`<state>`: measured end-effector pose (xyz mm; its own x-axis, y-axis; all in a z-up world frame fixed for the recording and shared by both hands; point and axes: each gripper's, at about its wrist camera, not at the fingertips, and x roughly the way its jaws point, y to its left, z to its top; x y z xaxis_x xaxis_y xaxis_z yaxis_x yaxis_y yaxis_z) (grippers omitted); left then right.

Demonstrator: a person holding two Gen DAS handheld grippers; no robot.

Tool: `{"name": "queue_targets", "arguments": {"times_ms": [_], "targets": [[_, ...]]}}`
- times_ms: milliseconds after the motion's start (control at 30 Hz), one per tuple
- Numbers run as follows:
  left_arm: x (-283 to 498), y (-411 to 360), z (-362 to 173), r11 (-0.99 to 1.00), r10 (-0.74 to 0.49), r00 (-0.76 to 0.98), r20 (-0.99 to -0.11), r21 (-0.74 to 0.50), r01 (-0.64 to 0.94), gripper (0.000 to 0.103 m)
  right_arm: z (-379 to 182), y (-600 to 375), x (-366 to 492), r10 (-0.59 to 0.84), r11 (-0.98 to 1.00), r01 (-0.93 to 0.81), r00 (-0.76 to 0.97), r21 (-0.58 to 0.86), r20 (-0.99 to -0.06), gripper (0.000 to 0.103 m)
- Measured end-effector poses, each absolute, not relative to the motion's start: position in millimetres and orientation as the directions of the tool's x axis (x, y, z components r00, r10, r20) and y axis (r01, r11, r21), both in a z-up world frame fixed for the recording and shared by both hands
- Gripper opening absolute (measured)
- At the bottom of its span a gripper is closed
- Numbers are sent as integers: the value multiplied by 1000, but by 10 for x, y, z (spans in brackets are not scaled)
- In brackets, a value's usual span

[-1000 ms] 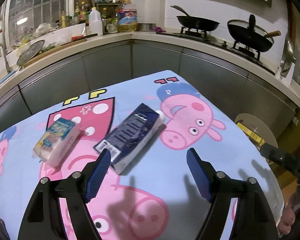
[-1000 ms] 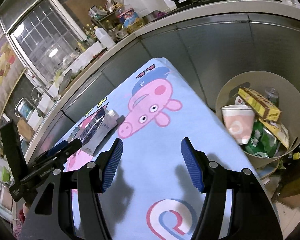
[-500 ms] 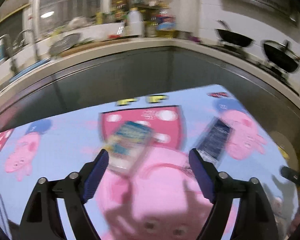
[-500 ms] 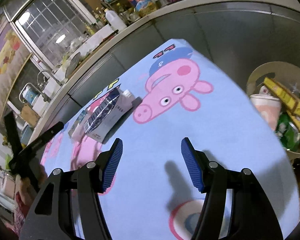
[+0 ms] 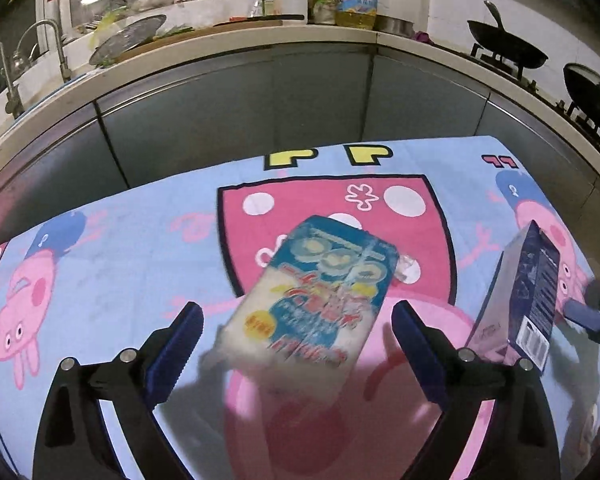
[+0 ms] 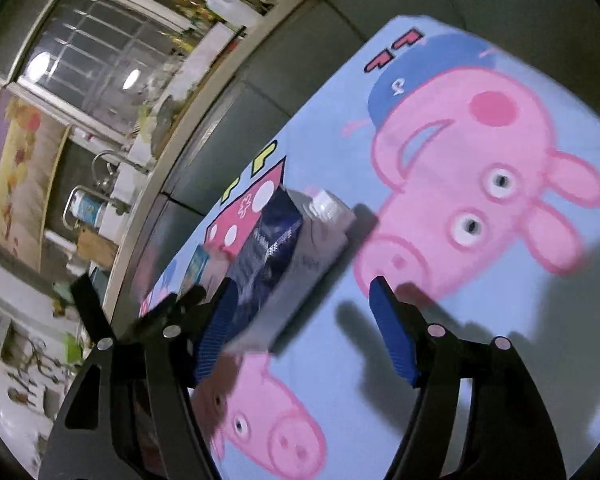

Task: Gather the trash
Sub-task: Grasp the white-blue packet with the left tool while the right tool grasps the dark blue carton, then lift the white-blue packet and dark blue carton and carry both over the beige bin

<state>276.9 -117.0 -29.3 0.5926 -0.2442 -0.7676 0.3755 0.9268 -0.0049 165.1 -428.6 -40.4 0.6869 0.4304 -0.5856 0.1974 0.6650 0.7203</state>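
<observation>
Both grippers are reaching for trash on the cartoon tablecloth (image 5: 112, 240). The left gripper (image 5: 296, 344), jaws just widening, is framing the blue packet (image 5: 316, 300) at twelve o'clock; the right gripper (image 6: 300, 320), also widening, is straddling the dark carton (image 6: 284, 256) at eleven. Next, probably: lowering and closing.

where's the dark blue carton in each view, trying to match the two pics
Left wrist view: the dark blue carton lies at the far right edge, right of the light blue packet between the open left claw.
Right wrist view: the carton is left of centre, just ahead of the open right claw, its white cap end pointing away.
Shared landmark: the pink dotted panel on the cloth.
</observation>
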Motion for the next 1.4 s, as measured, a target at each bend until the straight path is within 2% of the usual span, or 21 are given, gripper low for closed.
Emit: {"name": "queue_targets", "arguments": {"times_ms": [33,67,167,267,300,400,733,867,967,1067,1400], "targets": [[2776,-1188,-304,926,-246,591,-768,-6,378,90,-418,-4240,1754,439,659,200,681,726,-586,68],[2781,-1211,-331,924,-250,585,-771,-9,382,78,-415,-4180,1834,440,664,197,678,722,-589,68],[2749,-1227,-341,920,-266,585,-766,-20,393,65,-384,-3942,2052,415,720,181,662,670,-625,70],[2635,-1207,-328,905,-317,554,-770,-71,419,62,-321,-3621,2190,373,833,96,631,546,-680,70],[2573,-1207,-324,897,-338,541,-770,-90,432,62,-311,-3497,2208,346,873,62,619,483,-705,65],[2328,-1214,-331,883,-367,525,-768,-110,456,62,-305,-3284,2150,367,902,-35,586,431,-722,59],[1380,-897,-372,866,-434,480,-762,-206,455,64,-297,-3298,910,412,907,-177,554,381,-724,58],[1132,-899,-378,875,-398,493,-773,-159,457,71,-268,-3408,478,375,919,-143,608,368,-700,73],[1152,-880,-322,891,-362,532,-766,-116,439,78,-252,-3488,371,354,921,-115,642,371,-680,75],[1231,-832,-262,901,-362,535,-763,-139,411,79,-254,-3507,349,341,925,-106,659,366,-671,80],[1257,-950,-216,883,-354,539,-765,-83,463,89,-318,-3193,638,289,956,-153,653,252,-700,80]]}}
